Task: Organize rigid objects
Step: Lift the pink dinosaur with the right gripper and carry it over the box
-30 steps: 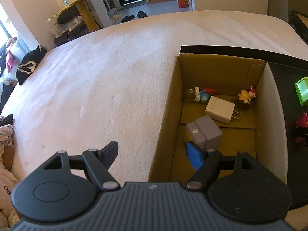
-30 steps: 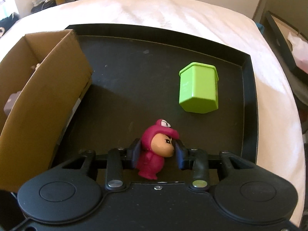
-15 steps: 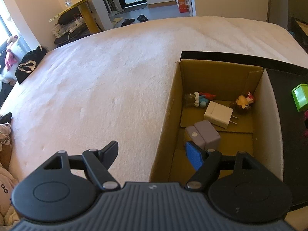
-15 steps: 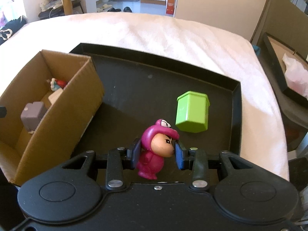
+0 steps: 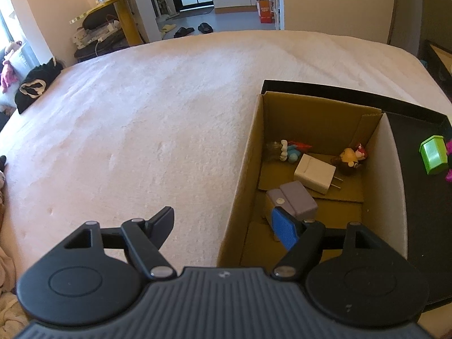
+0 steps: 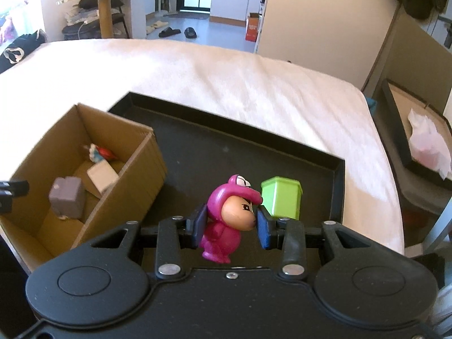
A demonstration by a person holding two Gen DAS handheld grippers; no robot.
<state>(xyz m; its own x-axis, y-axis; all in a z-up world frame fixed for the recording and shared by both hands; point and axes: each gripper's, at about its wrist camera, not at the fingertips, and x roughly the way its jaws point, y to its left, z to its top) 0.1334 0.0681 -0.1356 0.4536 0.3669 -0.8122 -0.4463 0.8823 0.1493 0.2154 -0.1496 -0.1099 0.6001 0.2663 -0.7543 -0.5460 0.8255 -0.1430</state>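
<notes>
Carrying pink figure (image 6: pixel 226 220): right gripper (image 6: pixel 230 224) clamps it by head, above black tray (image 6: pixel 337 186), clear of floor. Box (image 6: pixel 152 152) stands left, holding charger (image 6: pixel 102 176), grey block (image 6: pixel 67 196), small toys. Left gripper (image 5: pixel 223 226) gapes empty over box near-left wall. Advice: keep squeeze steady, cross right wall with margin, lower into free near part, release low. Green box (image 6: pixel 282 197) stays on tray.
</notes>
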